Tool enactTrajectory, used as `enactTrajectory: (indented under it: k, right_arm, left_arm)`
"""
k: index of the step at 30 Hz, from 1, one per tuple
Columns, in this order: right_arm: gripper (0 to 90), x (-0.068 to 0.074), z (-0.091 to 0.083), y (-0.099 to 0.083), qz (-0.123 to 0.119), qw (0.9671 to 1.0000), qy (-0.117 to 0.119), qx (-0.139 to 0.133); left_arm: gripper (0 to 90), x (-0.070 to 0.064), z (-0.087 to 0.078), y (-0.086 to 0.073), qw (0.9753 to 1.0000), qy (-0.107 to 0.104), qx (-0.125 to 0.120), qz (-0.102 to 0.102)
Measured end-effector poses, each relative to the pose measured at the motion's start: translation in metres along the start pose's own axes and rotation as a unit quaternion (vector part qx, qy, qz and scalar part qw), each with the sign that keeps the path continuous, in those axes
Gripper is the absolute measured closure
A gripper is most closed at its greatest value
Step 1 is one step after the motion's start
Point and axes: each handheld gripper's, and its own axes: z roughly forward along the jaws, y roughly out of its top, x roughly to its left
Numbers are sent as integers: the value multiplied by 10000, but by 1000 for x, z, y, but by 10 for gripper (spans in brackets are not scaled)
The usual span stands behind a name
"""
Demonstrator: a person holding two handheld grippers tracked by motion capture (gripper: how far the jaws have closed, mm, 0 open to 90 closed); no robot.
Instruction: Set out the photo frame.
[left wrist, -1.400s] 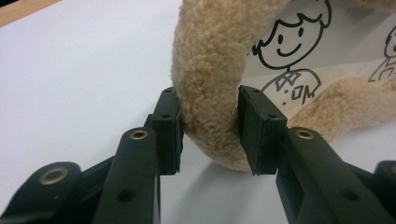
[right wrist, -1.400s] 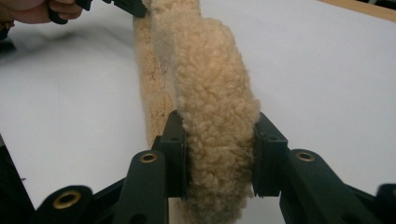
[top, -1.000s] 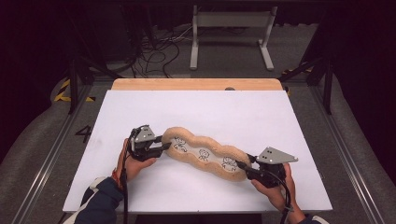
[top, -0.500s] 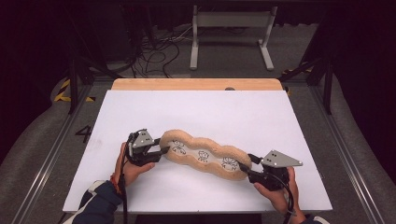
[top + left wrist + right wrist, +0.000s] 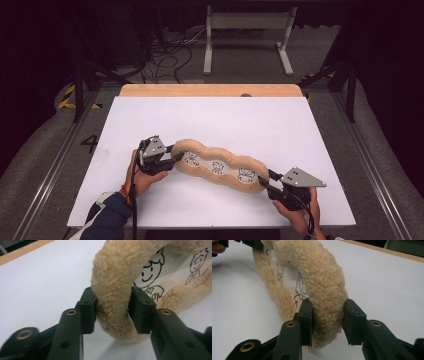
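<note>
fluffy fleece pad [image 5: 218, 165], matt white tabletop [image 5: 250, 120]

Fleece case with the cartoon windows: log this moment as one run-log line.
object: long tan fleece case with clear cartoon-printed windows | left hand-held gripper: shut on its left end | right hand-held gripper: shut on its right end | surface: white table

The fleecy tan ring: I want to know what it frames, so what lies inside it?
Inside the fleecy tan ring lies a clear panel with three cartoon figures; the white table shows through. Each tool, left and right, covers the rim it clamps.

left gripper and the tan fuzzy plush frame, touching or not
Touching: the left gripper view shows the left gripper with both jaws pressed into the tan fuzzy plush frame.
</note>
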Motion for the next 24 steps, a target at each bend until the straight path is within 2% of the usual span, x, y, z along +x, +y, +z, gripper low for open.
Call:
enactTrajectory:
  k: [8,14,20,24]
  right_arm:
    - [653,-7,7,2,-8,10000,-18,4]
    - [658,-11,14,5,-72,10000,-50,3]
    - [660,-14,22,10,-191,9997,-126,63]
    - [647,-15,24,12,-190,9997,-128,78]
  left_arm:
    - [650,-3,-8,-3,9999,-57,91,35]
    - [644,-9,-14,-6,9999,7,127,89]
    - [640,-13,-21,-10,9999,-17,131,57]
    - [635,-16,-25,-13,9999,6,122,45]
